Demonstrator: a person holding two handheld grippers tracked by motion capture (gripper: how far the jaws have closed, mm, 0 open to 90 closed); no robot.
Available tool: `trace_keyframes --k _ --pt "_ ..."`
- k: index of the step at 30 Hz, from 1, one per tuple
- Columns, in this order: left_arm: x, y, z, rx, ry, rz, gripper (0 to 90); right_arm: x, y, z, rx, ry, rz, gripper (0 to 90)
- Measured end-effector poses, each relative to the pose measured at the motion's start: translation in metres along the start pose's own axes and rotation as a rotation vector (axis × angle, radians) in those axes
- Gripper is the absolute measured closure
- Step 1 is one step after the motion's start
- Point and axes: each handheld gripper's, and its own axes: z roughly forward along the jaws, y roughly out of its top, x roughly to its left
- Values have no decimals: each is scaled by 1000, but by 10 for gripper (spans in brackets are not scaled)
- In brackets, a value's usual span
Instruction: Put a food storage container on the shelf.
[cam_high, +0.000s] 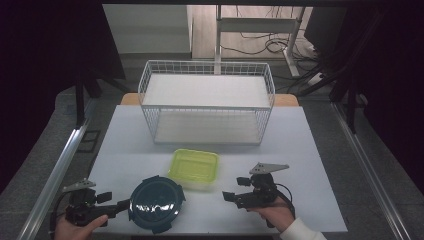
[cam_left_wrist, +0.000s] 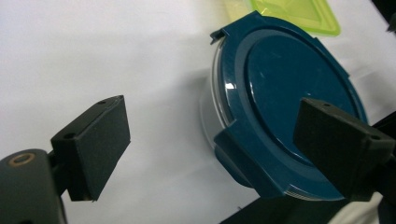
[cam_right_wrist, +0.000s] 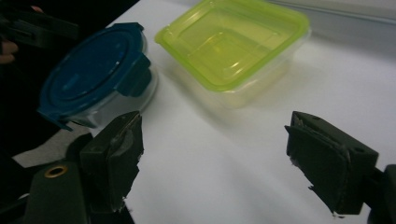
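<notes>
No brand, label or writing can be read on anything. At the table's (cam_high: 310, 150) front-left corner, the left gripper (cam_high: 120, 204) stands with jaws apart, its tips at the round clear tub with a dark-blue clip lid (cam_high: 156, 203). That tub's front rim is cut off in the left gripper view. Just behind it sits the square clear box with a yellow-green lid (cam_high: 194, 168). Near the front-right edge, the right gripper (cam_high: 229, 196) gapes, holding nothing.

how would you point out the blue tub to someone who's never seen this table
Start at the white wire basket at the back of the table and come toward the person's edge. Past the square green-lidded box, near the left gripper, sits the blue tub. It alone is round, with a dark blue clip-on lid.
</notes>
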Motion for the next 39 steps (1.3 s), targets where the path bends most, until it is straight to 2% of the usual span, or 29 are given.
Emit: trace_keyframes --k 2,8,12,13,14,15,17,21,24,25,26,28,31,39 --pt "0 -1 0 -1 -10 -11 110 1 1 1 5 9 10 193" --pt "7 -11 -4 -27 -73 -107 129 13 3 20 41 72 31 207" --pt "9 -15 -5 -42 -79 -133 170 20 4 30 56 98 21 207" --pt "10 -19 -4 -47 -93 -159 178 25 7 37 59 123 33 208" --pt "10 -19 -4 -47 -93 -159 180 26 7 39 60 130 38 209" --pt "11 -22 -2 -41 -110 -181 182 28 8 42 63 137 46 210" --pt "11 -24 2 -28 -123 -197 187 33 9 50 68 149 47 213" --pt "11 -26 10 -10 -153 -216 205 39 10 60 76 172 61 231" --pt "12 -28 16 6 -193 -247 216 42 10 72 79 181 104 246" --pt "13 -29 17 8 -201 -255 224 43 10 80 89 193 148 265" --pt "13 -29 17 10 -206 -258 224 43 10 80 89 193 148 265" --pt "13 -31 19 17 -215 -266 236 47 9 91 106 203 185 293" --pt "14 -31 21 24 -236 -275 247 50 10 101 114 211 213 319" --pt "15 -31 28 38 -296 -283 282 46 13 121 133 249 305 333"
